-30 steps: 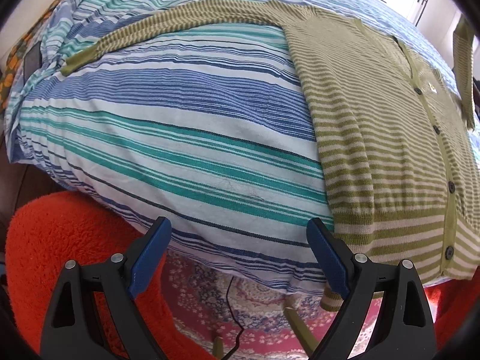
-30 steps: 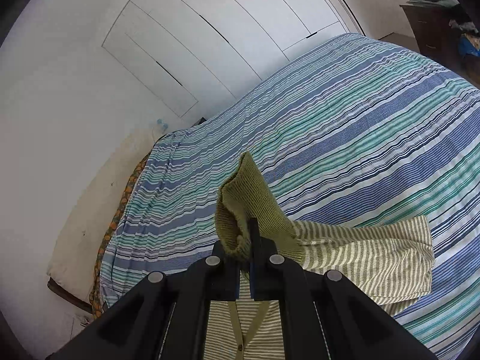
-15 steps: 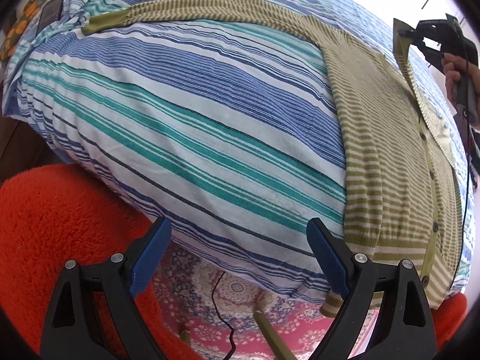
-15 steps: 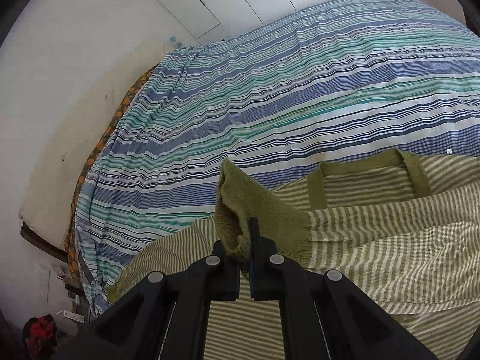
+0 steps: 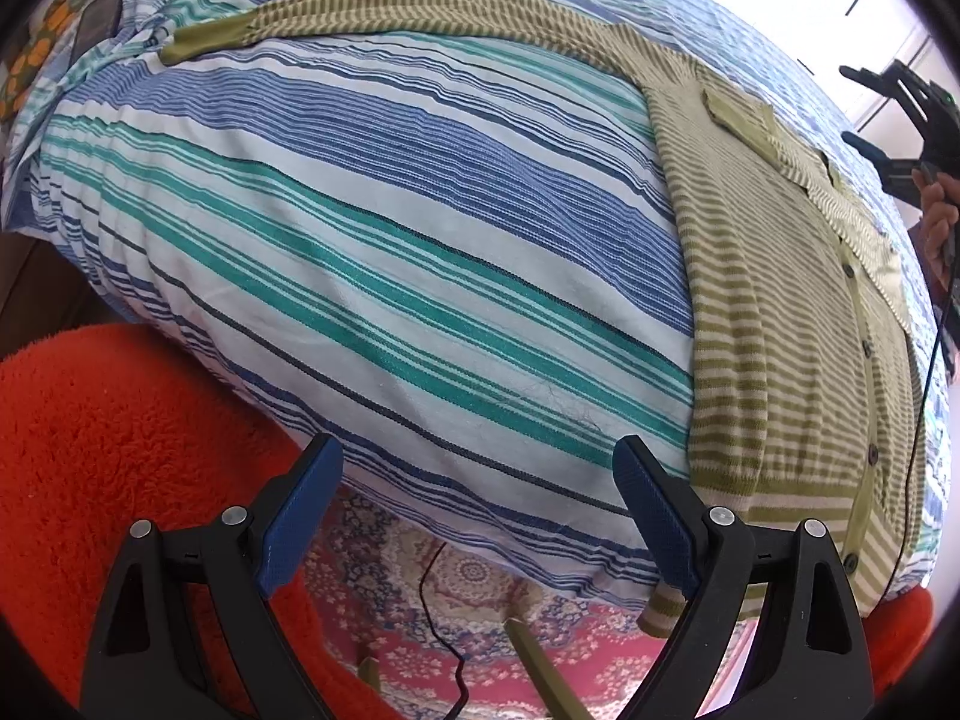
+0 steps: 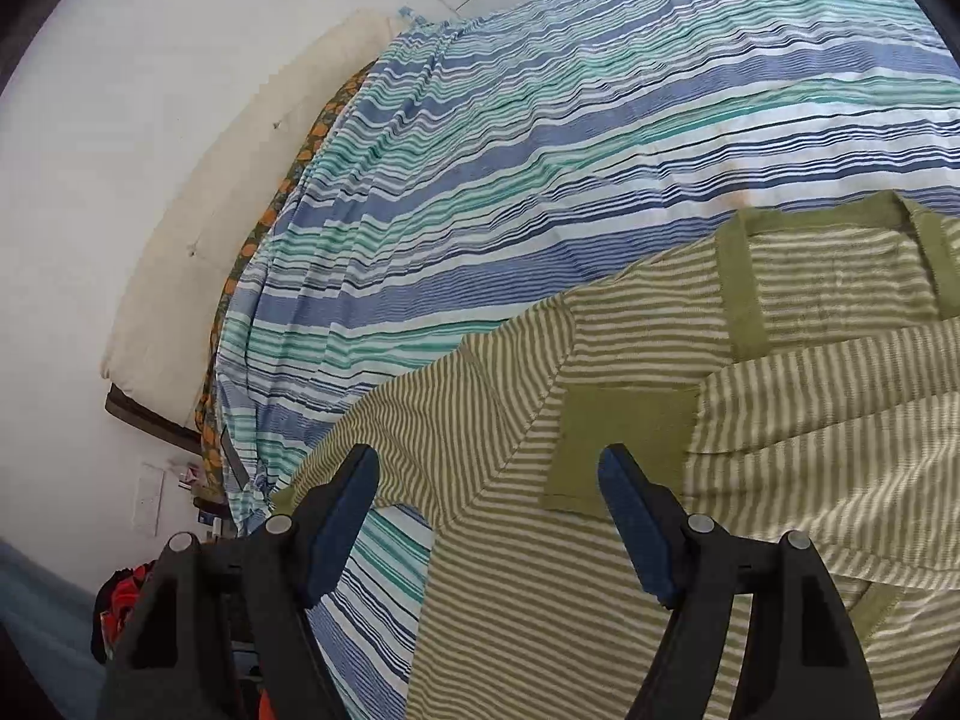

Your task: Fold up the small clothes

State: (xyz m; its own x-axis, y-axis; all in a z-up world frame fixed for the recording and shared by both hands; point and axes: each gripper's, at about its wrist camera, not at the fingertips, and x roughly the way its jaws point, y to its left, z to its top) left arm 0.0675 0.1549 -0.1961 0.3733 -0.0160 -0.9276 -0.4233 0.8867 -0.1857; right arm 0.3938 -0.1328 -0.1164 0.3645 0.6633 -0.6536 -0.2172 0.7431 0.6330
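A green and cream striped cardigan [image 5: 774, 312] lies buttoned on the striped bed. One sleeve [image 5: 372, 12] stretches out to the far left. The other sleeve is folded across the chest, its plain green cuff [image 6: 624, 444] lying flat. My left gripper [image 5: 474, 516] is open and empty at the bed's near edge, left of the cardigan's hem. My right gripper [image 6: 489, 510] is open and empty just above the folded cuff; it also shows in the left wrist view [image 5: 900, 114] at the far right.
The blue, teal and white striped bedspread [image 5: 360, 252] covers the bed. An orange fluffy rug [image 5: 114, 438] and a pink patterned carpet [image 5: 432, 618] lie below the near edge. A cream headboard cushion [image 6: 198, 228] and white wall stand at the far side.
My right gripper has opened and let go of the sleeve cuff, which now lies folded across the cardigan's chest. My left gripper stays open near the hem.
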